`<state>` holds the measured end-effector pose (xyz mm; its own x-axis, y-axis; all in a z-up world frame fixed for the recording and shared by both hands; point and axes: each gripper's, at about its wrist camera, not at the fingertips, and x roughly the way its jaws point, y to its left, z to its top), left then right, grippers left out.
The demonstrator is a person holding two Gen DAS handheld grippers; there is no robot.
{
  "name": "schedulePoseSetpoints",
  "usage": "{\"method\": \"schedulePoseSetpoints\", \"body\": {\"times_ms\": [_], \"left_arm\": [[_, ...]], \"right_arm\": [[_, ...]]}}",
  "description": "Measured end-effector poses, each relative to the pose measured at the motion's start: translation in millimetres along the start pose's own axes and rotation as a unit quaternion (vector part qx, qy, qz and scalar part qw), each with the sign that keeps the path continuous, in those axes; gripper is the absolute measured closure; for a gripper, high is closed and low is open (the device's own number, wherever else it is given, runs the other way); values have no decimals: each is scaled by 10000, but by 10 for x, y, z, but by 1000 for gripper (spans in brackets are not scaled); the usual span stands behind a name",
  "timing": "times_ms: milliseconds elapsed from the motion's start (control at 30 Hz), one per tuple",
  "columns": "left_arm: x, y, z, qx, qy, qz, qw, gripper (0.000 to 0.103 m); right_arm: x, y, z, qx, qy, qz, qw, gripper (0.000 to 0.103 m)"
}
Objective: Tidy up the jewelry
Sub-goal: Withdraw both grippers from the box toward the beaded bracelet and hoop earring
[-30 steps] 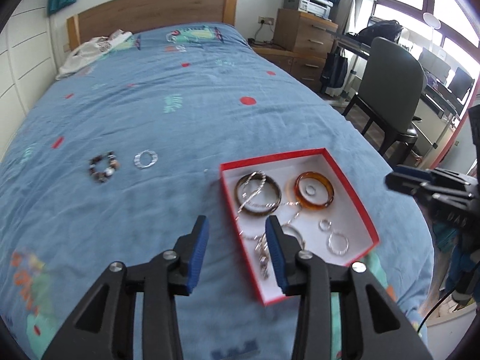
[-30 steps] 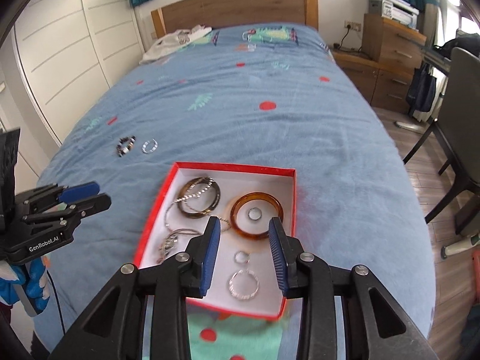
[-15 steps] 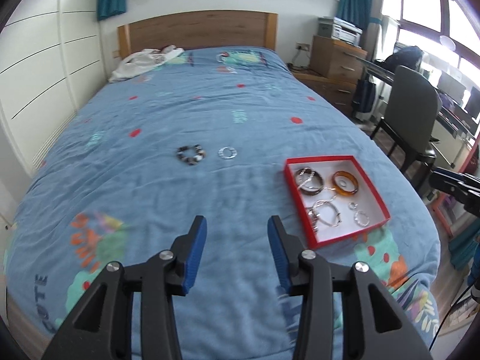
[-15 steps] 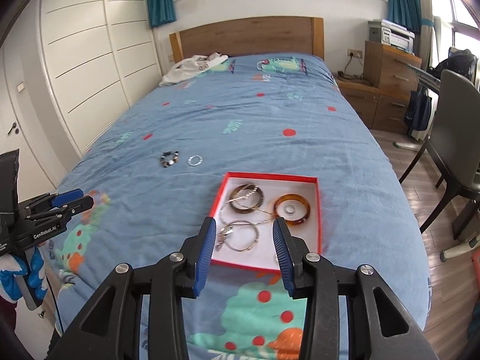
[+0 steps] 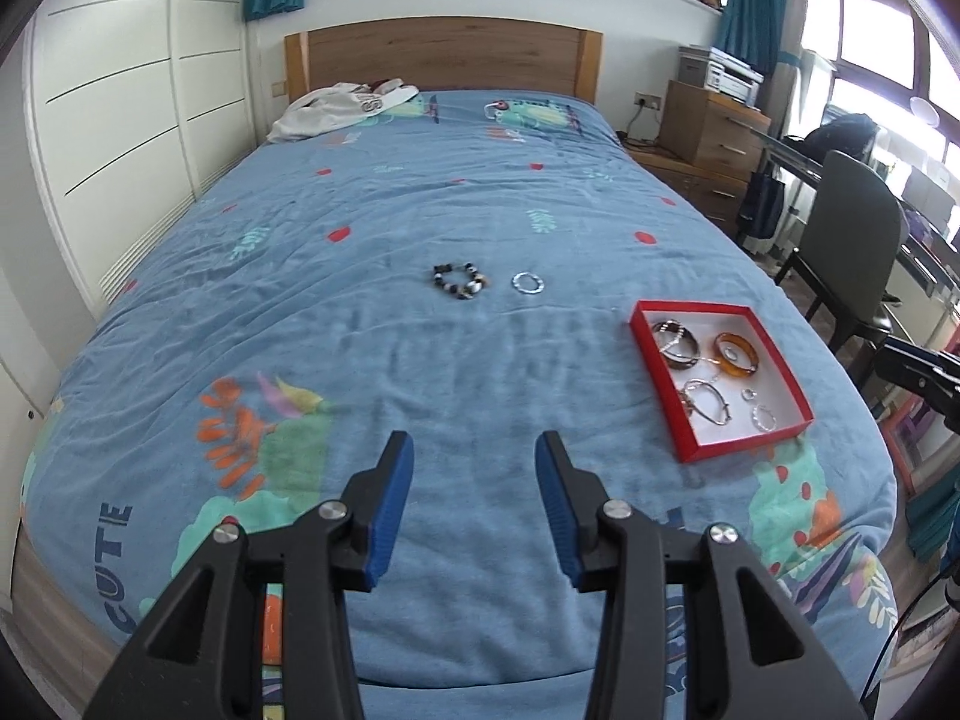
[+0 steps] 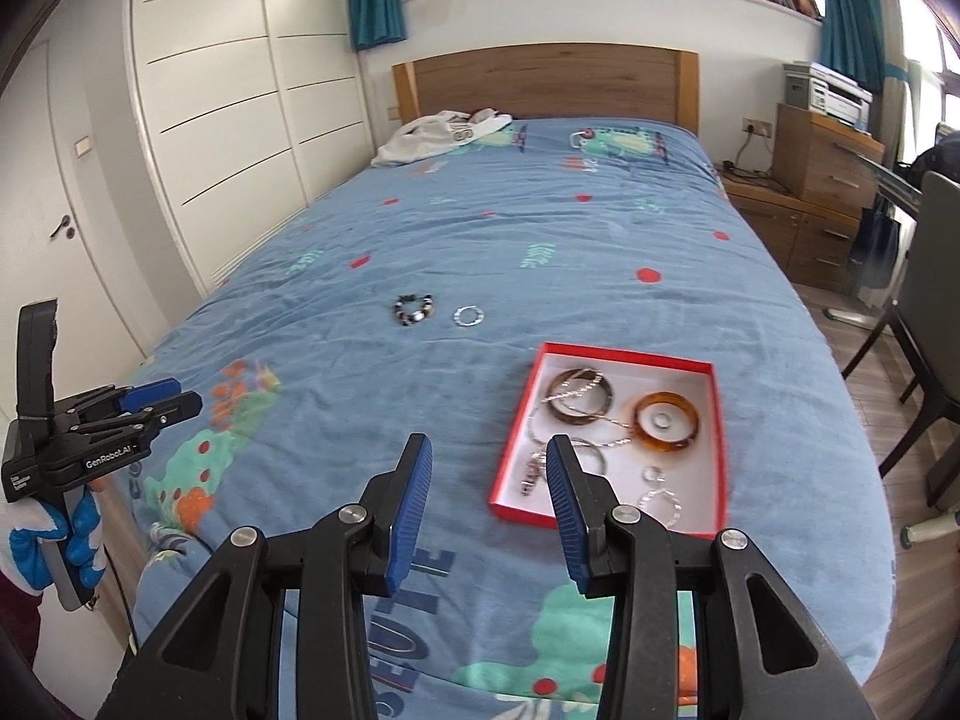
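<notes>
A red tray [image 5: 655,354] [image 6: 717,420] with a white floor lies on the blue bedspread and holds several bangles, rings and chains, among them an amber bangle [image 5: 737,353] [image 6: 666,422]. Further up the bed lie a dark beaded bracelet [image 5: 461,280] [image 6: 414,309] and a silver ring [image 5: 528,284] [image 6: 469,316], side by side. My left gripper [image 5: 474,459] hovers open over the foot of the bed, nothing between its blue pads. My right gripper [image 6: 487,459] is open too, empty, above the bed just left of the tray. The left gripper [image 6: 157,397] also shows at the right wrist view's left edge.
A white garment [image 5: 336,105] lies by the wooden headboard [image 6: 543,81]. White wardrobe doors [image 6: 210,120] line the left side. A wooden drawer unit [image 6: 822,174] and a dark chair [image 5: 852,252] stand right of the bed. A gloved hand [image 6: 66,534] holds the left gripper.
Both grippers have pulled back and risen from over the tray toward the foot of the bed, so the whole bed now shows. The right gripper's jaws stand slightly wider.
</notes>
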<state>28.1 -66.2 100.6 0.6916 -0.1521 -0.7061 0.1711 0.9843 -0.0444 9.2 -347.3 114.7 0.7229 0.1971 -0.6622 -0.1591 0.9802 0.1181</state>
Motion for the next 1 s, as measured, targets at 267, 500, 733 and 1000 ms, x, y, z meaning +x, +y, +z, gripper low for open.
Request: {"method": "schedulePoseSetpoints", "body": {"times_ms": [267, 500, 733, 1000], "left_arm": [[229, 283, 6, -217, 257, 61, 9994, 51], [517, 412, 142, -301, 352, -12, 9989, 51], [964, 546, 239, -440, 505, 62, 9977, 51], [1637, 697, 499, -492, 721, -3, 9962, 51]], "right_arm": [[221, 219, 75, -101, 37, 247, 9996, 62], [589, 318, 216, -115, 120, 416, 9990, 62], [1107, 357, 307, -67, 318, 550, 9980, 60], [1786, 322, 461, 111, 584, 597, 9964, 60]]}}
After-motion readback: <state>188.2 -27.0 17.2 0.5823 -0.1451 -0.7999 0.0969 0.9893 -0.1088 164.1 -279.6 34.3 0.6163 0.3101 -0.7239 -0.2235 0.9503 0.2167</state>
